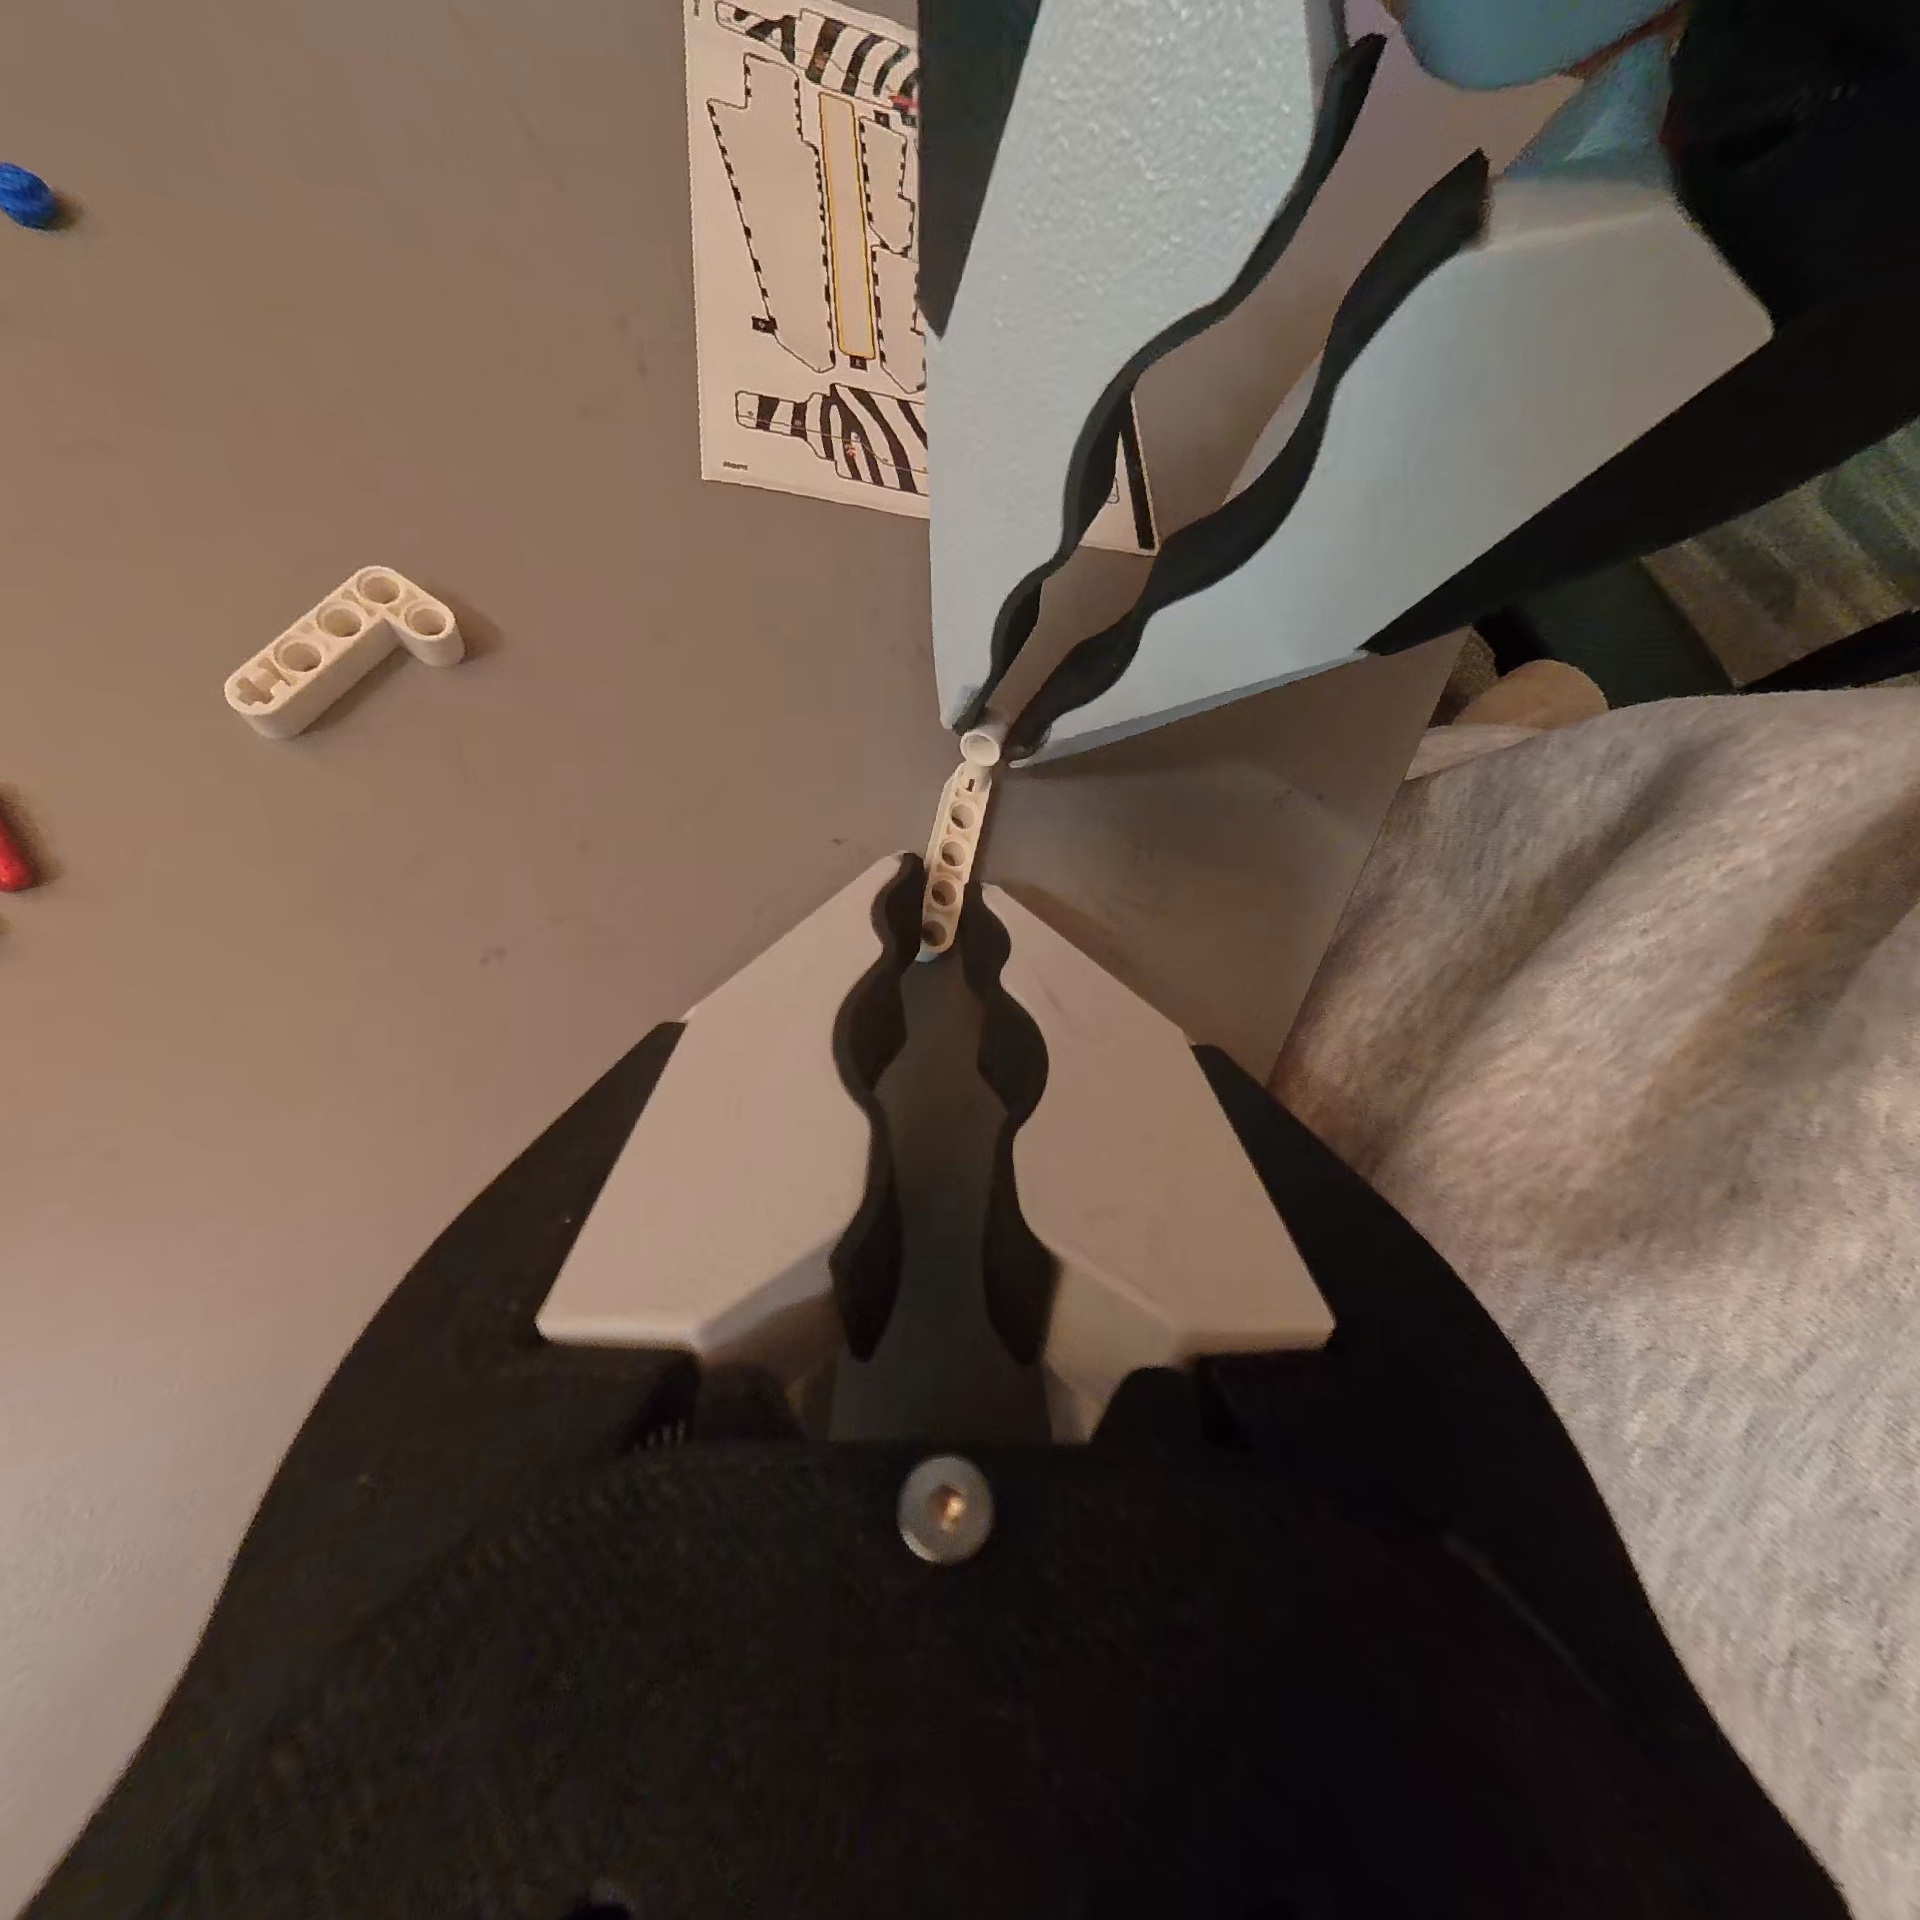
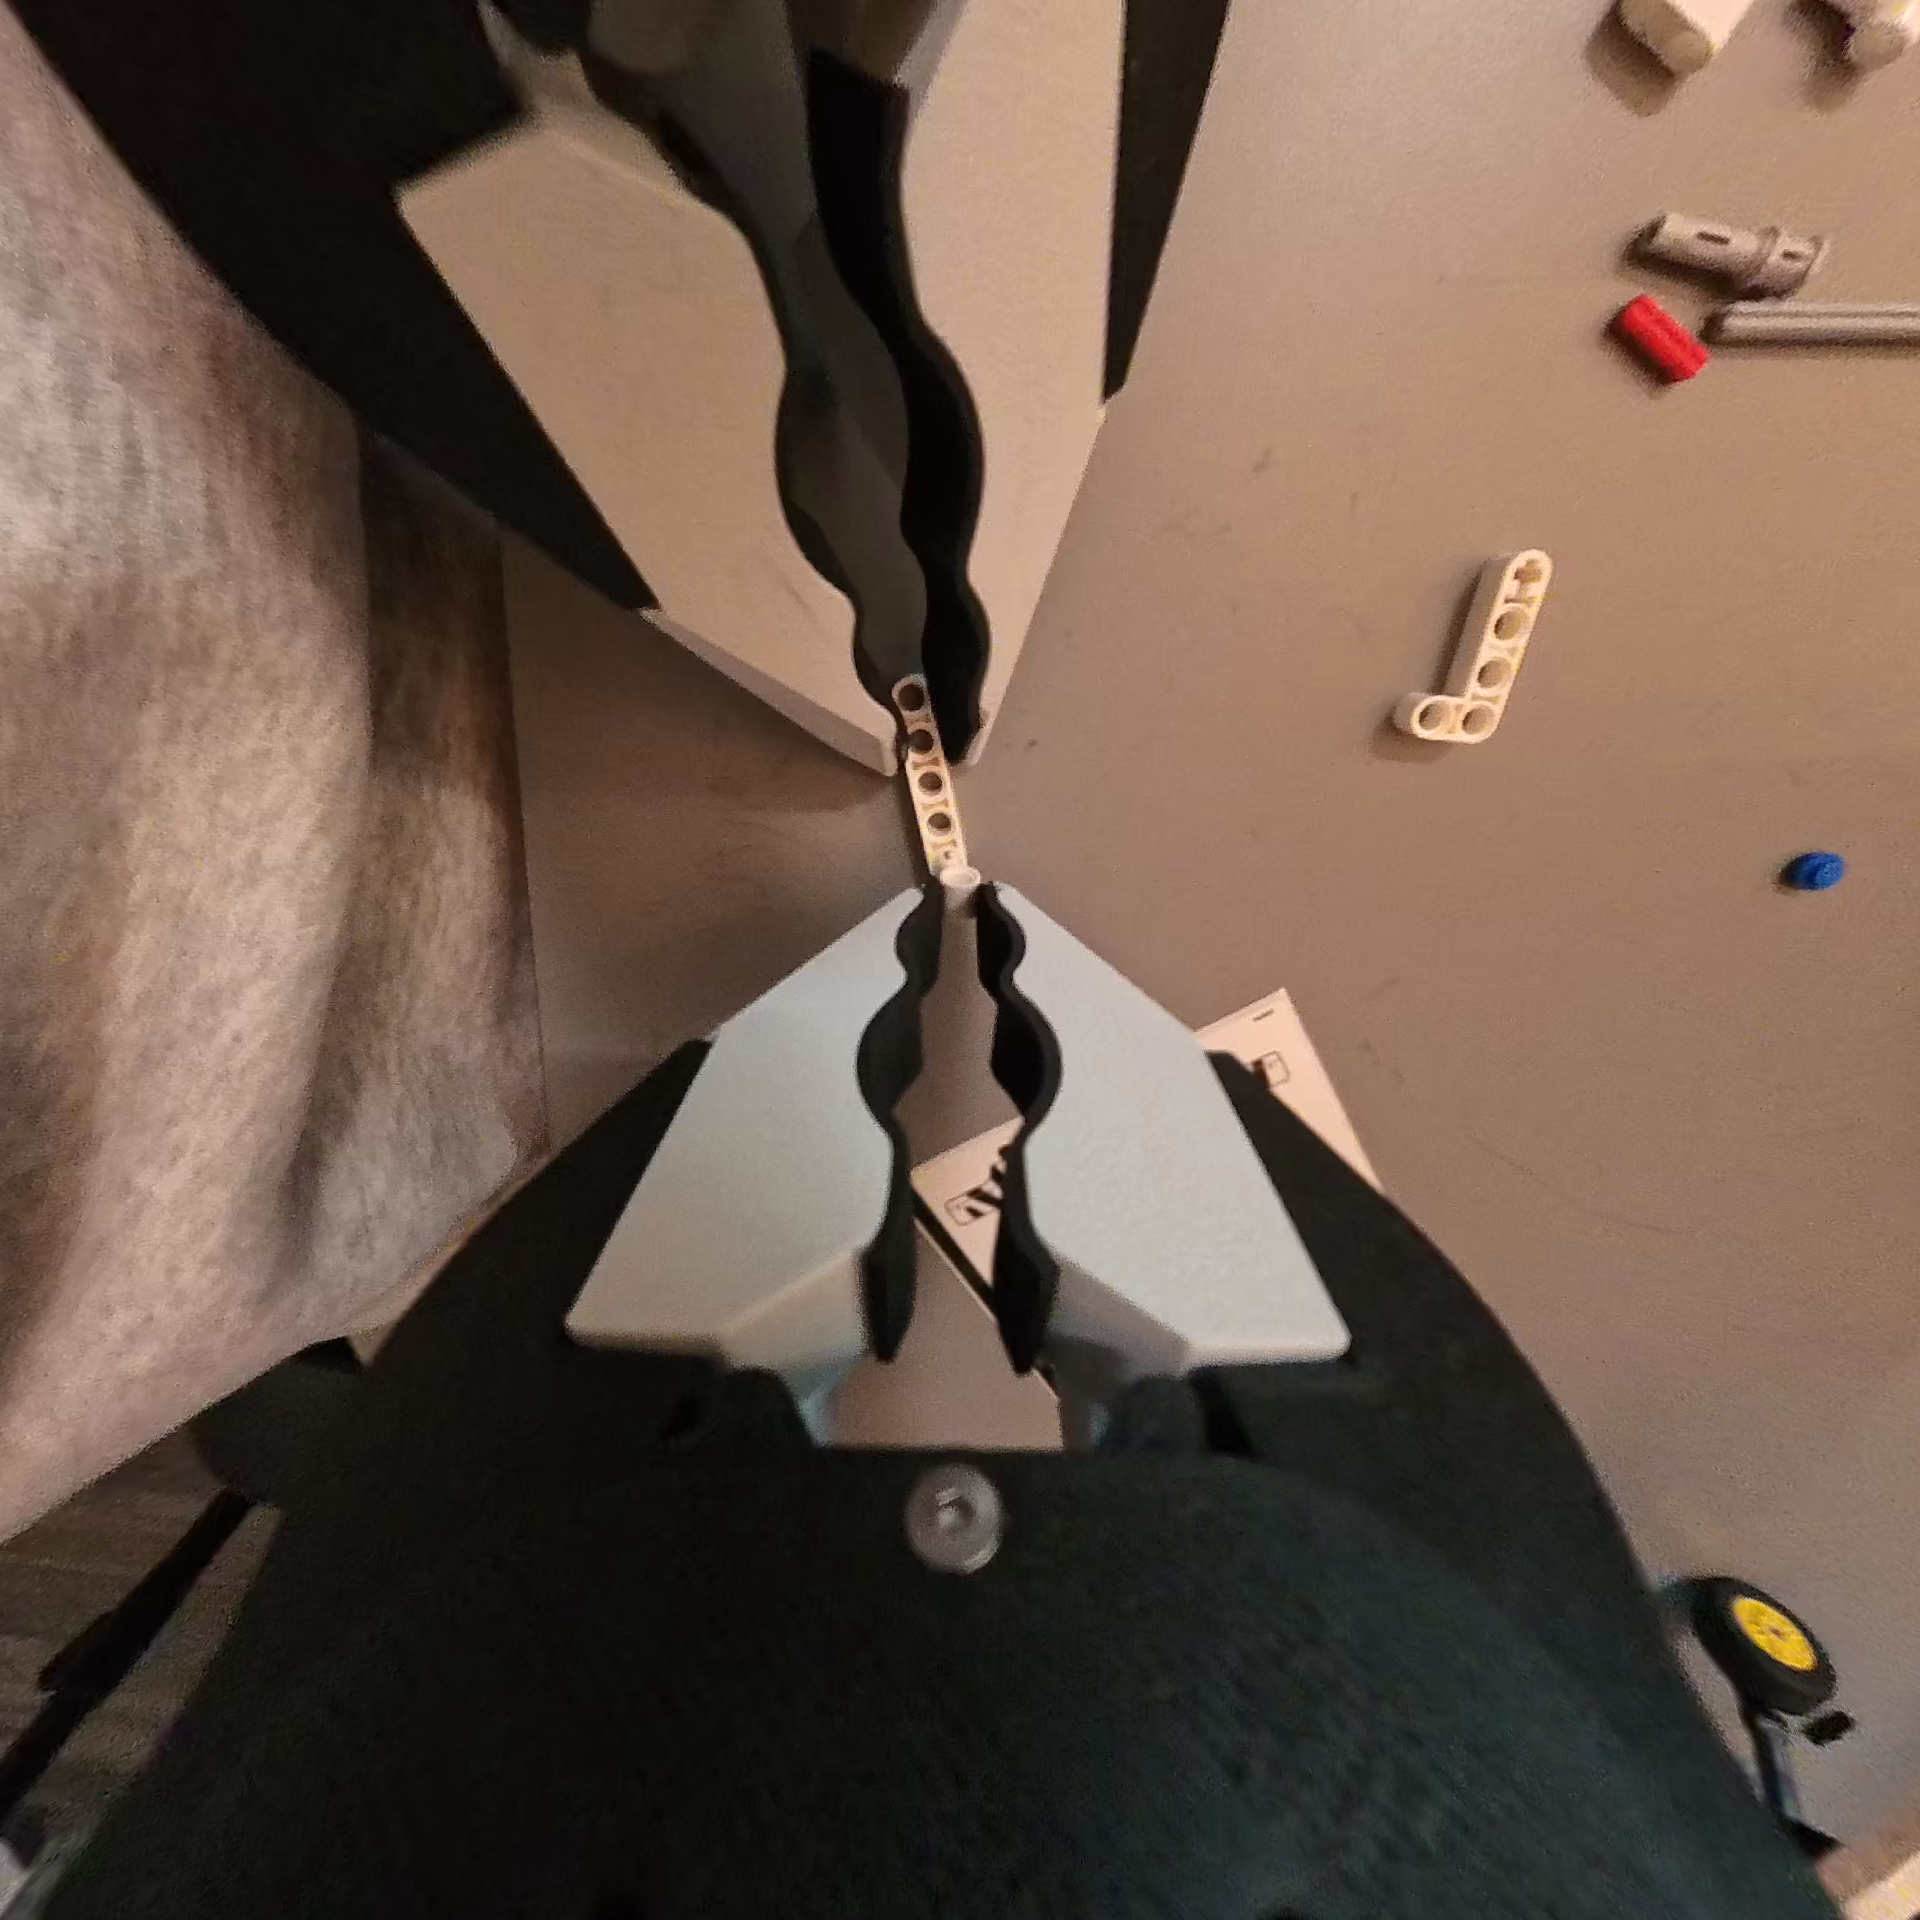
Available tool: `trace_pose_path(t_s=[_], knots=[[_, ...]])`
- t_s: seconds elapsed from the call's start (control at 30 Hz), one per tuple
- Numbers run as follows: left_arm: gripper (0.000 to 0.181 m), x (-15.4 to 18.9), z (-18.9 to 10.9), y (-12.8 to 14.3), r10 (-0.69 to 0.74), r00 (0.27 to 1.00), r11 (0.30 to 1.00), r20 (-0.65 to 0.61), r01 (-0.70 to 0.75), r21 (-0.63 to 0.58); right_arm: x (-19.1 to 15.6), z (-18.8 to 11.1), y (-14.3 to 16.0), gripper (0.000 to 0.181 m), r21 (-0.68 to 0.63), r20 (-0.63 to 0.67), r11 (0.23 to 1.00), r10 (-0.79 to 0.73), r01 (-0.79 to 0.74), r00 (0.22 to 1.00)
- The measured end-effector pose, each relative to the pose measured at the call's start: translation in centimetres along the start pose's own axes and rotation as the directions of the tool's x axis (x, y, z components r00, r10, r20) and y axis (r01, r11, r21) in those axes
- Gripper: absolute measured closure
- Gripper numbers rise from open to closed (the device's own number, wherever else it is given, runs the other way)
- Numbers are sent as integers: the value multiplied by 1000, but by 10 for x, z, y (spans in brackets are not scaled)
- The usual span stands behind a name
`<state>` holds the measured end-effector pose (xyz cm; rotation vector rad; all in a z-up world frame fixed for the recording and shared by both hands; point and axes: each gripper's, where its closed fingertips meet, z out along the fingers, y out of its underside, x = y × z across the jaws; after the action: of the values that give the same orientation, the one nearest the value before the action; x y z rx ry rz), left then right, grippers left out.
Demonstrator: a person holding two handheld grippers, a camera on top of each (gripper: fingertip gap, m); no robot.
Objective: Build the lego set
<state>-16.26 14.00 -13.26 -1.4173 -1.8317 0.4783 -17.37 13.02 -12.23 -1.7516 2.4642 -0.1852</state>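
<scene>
1. Left tool (image 1: 940, 925) pinched narrow on one end of a white beam with holes (image 1: 956, 847), held up over the bench (image 1: 312, 1039) close to its near edge, by a grey cloth (image 1: 1662, 1039).
2. Right tool (image 2: 961, 899) closed down on a small white pin (image 2: 960, 881), tip to tip with the left tool; pin end just at the free end of the beam, touching or nearly so, hard to tell which.
3. Judged stage: very early. Only this one pin-to-beam join in hand, and not yet seated as far as can be seen.
4. Left to do: nearly all. Loose on the bench, well apart from the tools: a white L-shaped beam (image 2: 1481, 649), a red piece (image 2: 1659, 339), a blue piece (image 2: 1813, 870), grey rod parts (image 2: 1730, 255) toward the far edge, and a black wheel with a yellow hub (image 2: 1766, 1647).
5. Sticker sheet (image 1: 805, 260) flat on the bench behind the right tool, seemingly unused.
6. No assembled body of the model anywhere in view.
</scene>
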Motion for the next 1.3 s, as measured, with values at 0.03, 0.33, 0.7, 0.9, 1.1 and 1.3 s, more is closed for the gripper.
trace_pose_path(t_s=[0.03, 0.33, 0.7, 0.9, 1.1, 1.3], knots=[[174, 0, 0, 0, -3, 1000, 1000, -3, 3, 0, 0, 0, 0, 178, 1, -12, 1000, -17, 17, 1000], [174, 0, 0, 0, -32, 999, 1000, -24, 32, 1, 2, 0, -5, 176, -47, -173, 987, -157, 151, 972], [174, 0, 0, 0, -37, 999, 999, -24, 37, 3, 3, 1, -7, 176, -80, -256, 981, -190, 175, 948], [174, -1, 0, 0, -41, 999, 999, -22, 41, 5, 4, 2, -7, 176, -59, -278, 992, -123, 111, 953], [174, -1, 0, 0, -51, 998, 999, -24, 51, 7, 5, 3, -6, 176, 11, -248, 997, 72, -71, 966], [175, -1, 0, 0, -54, 998, 999, -25, 54, 8, 1, 2, -2, 176, -47, -349, 991, -135, 126, 928]])
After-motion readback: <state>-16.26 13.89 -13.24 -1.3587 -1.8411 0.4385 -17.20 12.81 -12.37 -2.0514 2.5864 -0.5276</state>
